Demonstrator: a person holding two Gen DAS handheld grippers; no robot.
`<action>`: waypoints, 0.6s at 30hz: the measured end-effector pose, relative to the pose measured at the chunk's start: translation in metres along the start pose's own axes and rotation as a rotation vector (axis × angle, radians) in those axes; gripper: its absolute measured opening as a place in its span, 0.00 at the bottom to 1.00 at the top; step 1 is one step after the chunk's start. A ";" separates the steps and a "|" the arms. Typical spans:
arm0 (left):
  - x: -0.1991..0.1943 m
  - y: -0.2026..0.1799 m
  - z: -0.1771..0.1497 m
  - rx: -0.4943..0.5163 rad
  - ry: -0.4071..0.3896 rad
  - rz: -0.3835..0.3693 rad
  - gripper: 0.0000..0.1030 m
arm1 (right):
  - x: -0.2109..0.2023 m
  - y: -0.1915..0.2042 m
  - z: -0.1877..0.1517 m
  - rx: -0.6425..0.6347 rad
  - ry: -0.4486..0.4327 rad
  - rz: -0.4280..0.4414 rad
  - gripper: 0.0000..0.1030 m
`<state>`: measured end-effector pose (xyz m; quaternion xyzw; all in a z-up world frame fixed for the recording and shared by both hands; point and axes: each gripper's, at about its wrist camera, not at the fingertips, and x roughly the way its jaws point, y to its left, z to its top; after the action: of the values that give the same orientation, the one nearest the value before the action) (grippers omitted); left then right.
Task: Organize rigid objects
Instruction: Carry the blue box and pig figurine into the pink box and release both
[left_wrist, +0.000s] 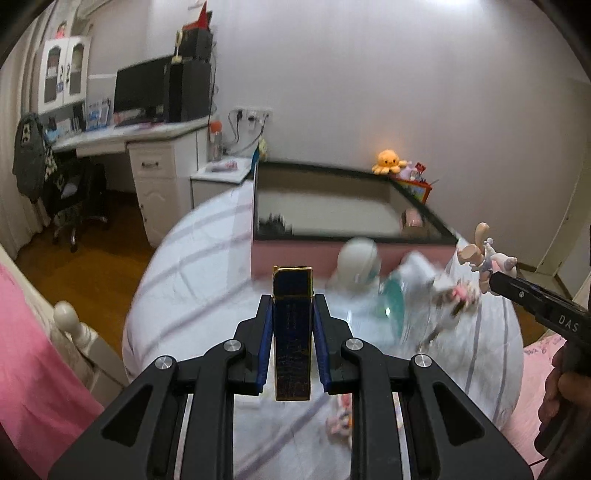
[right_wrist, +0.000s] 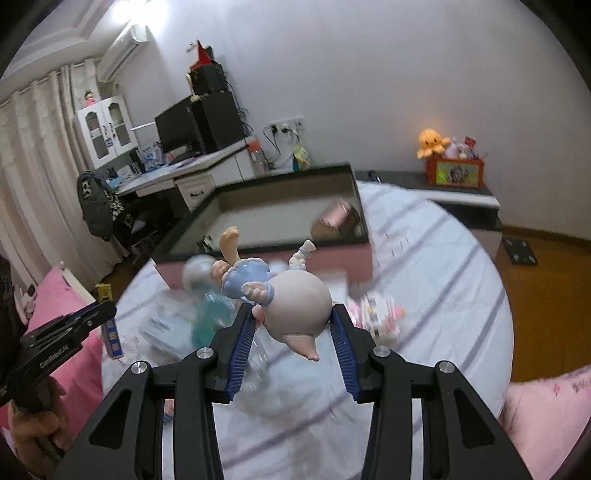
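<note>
My left gripper (left_wrist: 292, 301) is shut on a dark blue box with gold edges (left_wrist: 291, 332), held upright above the bed. My right gripper (right_wrist: 293, 314) is shut on a toy figurine (right_wrist: 291, 295) with a large pale head and blue dress; it also shows in the left wrist view (left_wrist: 480, 254) at the right. A pink open box with a dark rim (left_wrist: 347, 258) (right_wrist: 325, 254) stands on the bed ahead of both grippers. A pink item (right_wrist: 338, 218) lies inside it. A blurred white round toy (left_wrist: 358, 262) and a teal item (left_wrist: 391, 302) lie by the box.
The bed has a white striped quilt (right_wrist: 424, 280) and pink pillows (left_wrist: 33, 350). A small pink-and-white toy (right_wrist: 380, 317) lies on the quilt. A desk with a monitor (left_wrist: 140, 88) stands at the left. An orange plush octopus (right_wrist: 432, 142) sits on a red bin.
</note>
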<state>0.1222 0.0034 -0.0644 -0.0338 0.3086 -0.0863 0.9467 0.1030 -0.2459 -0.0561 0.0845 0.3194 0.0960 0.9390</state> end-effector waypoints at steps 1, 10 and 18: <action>-0.001 -0.002 0.010 0.009 -0.014 -0.002 0.20 | -0.002 0.003 0.010 -0.016 -0.014 0.001 0.42; 0.025 -0.019 0.108 0.067 -0.081 -0.028 0.20 | 0.020 0.017 0.103 -0.090 -0.056 0.017 0.42; 0.121 -0.027 0.155 0.056 0.025 -0.024 0.20 | 0.114 0.009 0.147 -0.064 0.094 0.023 0.42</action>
<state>0.3061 -0.0442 -0.0056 -0.0098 0.3173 -0.1065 0.9423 0.2813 -0.2252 -0.0058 0.0533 0.3589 0.1209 0.9240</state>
